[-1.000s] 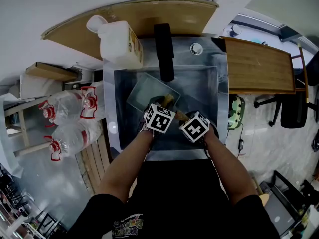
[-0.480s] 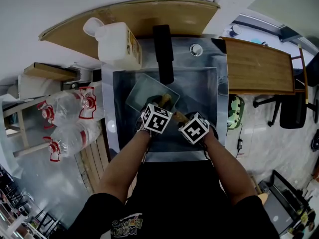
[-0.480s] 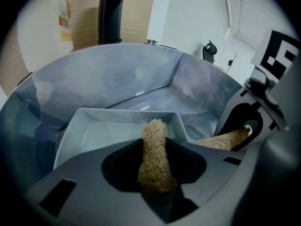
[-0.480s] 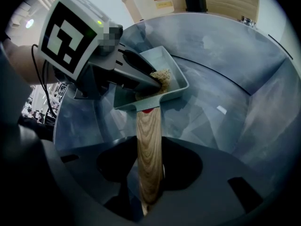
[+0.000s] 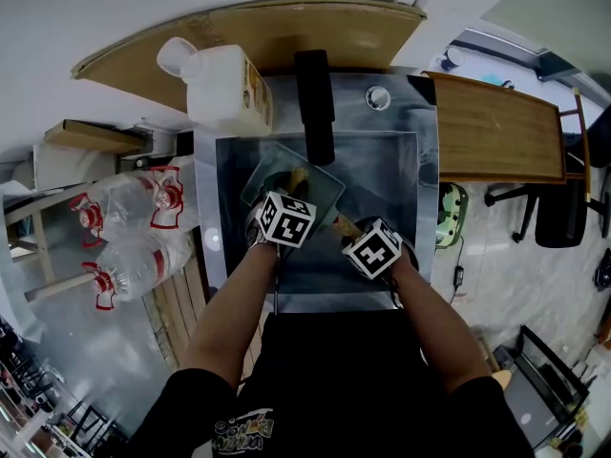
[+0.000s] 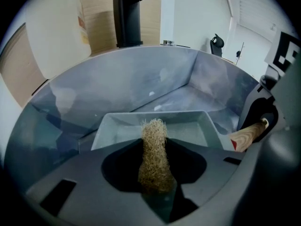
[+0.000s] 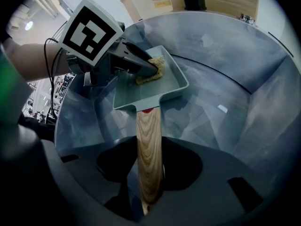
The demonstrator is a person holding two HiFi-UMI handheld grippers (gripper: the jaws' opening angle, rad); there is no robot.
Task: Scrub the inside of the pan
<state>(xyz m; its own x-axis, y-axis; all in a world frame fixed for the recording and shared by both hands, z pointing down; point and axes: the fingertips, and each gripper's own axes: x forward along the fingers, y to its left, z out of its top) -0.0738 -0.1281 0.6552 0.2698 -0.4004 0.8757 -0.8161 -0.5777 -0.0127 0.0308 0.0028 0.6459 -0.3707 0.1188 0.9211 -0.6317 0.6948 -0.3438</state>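
Head view shows the pan [image 5: 320,183] down in the sink [image 5: 396,175], just in front of the black faucet [image 5: 315,103]. The right gripper [image 7: 149,178] is clamped on the pan's wooden handle [image 7: 148,135], its jaws pressing on both sides. The left gripper [image 6: 155,175] is closed on a straw-coloured scrubber [image 6: 154,147]. The scrubber's tip sits inside the pan, on the floor near the far wall. A white jug [image 5: 224,84] stands on the counter at the sink's back left corner.
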